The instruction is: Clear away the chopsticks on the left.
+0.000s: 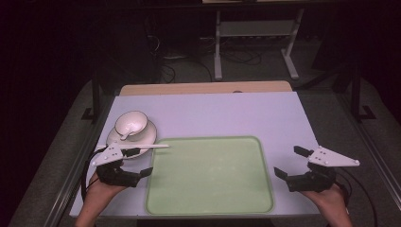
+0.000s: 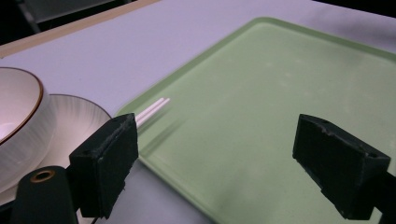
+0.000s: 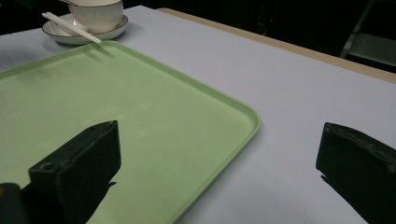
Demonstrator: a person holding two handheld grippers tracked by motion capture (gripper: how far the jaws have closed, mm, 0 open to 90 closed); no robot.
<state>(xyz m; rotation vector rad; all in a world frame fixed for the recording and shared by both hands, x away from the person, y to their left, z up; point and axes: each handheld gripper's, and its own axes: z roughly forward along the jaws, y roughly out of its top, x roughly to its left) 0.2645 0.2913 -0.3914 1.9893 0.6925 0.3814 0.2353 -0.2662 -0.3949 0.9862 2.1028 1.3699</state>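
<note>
— Start with the big things: the table (image 1: 265, 113) takes up the middle of the high view, and the green tray (image 1: 210, 175) lies bare at its lower centre. What's being worked on?

— The stack at the left centre of that view, I'd say. A plate (image 1: 146, 137) sits just off the tray's upper left corner, a bowl (image 1: 131, 122) stands on it with a spoon (image 1: 126, 134) inside, and the chopsticks (image 1: 151, 146) rest across the plate's near rim, tips poking over the tray's edge.

— And the claws?

— The left gripper (image 1: 137, 163) hovers right beside the plate, at the lower left, jaws spread wide and holding nothing. The right gripper (image 1: 289, 162) waits at the lower right, off the tray's right edge, also wide open and empty.

— So the chopsticks go first?

— Likely. They're thin and loose, so I'd come in low, square across the pair near the middle, and close slowly so neither stick rolls away. Keep clear of the plate rim; nudging it could slide the bowl.
</note>
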